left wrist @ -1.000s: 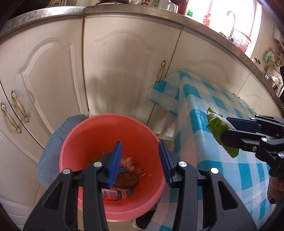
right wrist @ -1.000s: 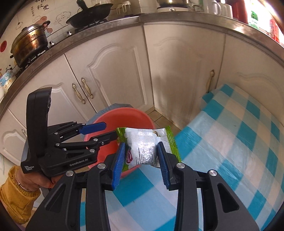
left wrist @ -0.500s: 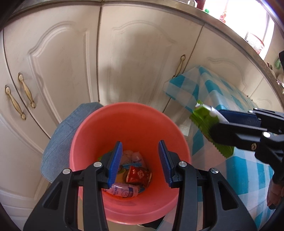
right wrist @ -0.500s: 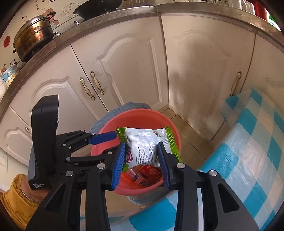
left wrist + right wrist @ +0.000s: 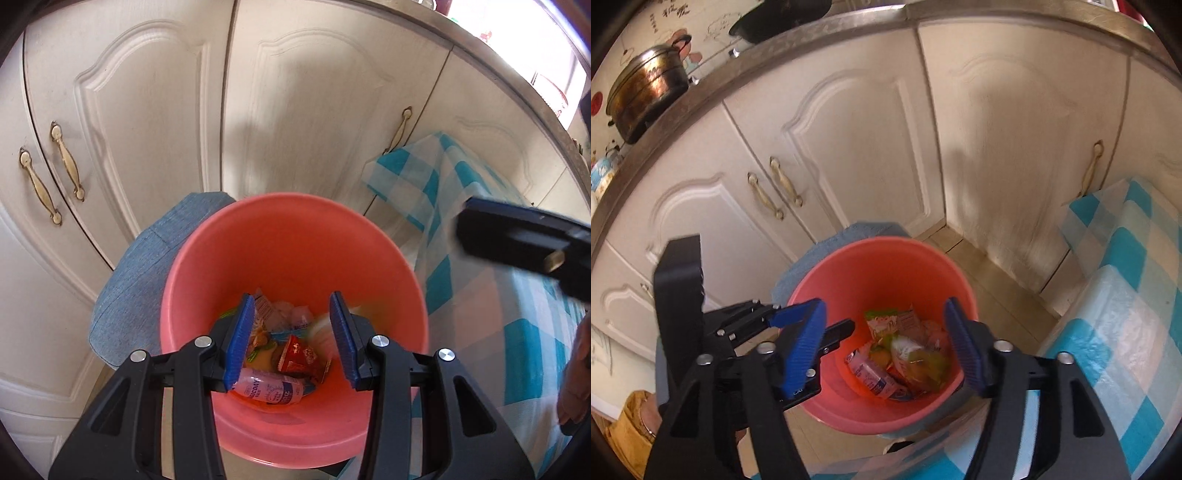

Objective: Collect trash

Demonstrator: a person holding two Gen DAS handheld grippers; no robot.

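Both grippers angled steeply down over the pink bucket (image 5: 882, 266). Right gripper (image 5: 886, 347) sits above the bucket mouth, jaws just been opening and now spread wide, nothing between the pads (released). The green-and-white snack packet (image 5: 916, 360) lies inside the bucket on the other wrappers, blurred, at about 5 o'clock of the bucket floor in the right wrist view. Left gripper (image 5: 291, 332) hovers over the bucket's near side, jaws partly apart, gripping nothing; through its gap you see a red sachet (image 5: 297, 356) and a small pink-labelled bottle (image 5: 269, 389). Bucket stands on a blue cloth (image 5: 140, 273) by the white cupboards (image 5: 155, 110); checked tablecloth (image 5: 517, 332) at 3 o'clock.
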